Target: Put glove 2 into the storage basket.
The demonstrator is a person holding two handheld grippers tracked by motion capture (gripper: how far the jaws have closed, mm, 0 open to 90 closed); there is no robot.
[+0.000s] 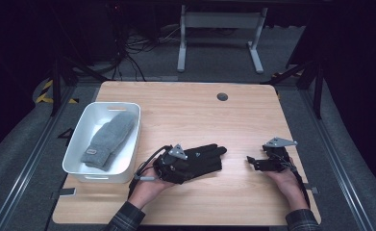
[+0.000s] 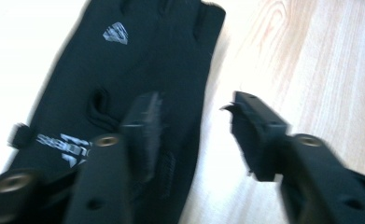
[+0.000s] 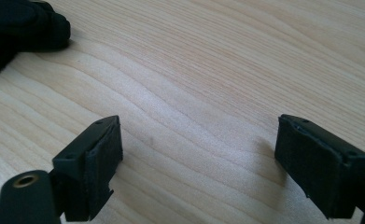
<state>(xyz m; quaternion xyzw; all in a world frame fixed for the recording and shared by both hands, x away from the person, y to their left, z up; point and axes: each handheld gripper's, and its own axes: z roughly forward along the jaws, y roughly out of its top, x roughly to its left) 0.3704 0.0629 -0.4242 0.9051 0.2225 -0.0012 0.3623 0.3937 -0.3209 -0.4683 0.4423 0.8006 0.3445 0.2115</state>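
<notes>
My left claw [image 1: 195,161] hangs released over the black glove [image 1: 202,159], which lies on the counter [image 1: 185,110] just right of the white bin [image 1: 80,163], long axis running left-right. My right claw [image 1: 254,162], also released, waits farther right, so left is nearer.

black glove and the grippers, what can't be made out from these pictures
- Black glove, high view: its cuff end is hidden under the left gripper and hand.
- Black glove, left gripper view: fingertips cut off by the top edge; the cuff lettering is blurred and unreadable.
- Grey mitten in the white bin, high view: its small label is too small to read.
</notes>
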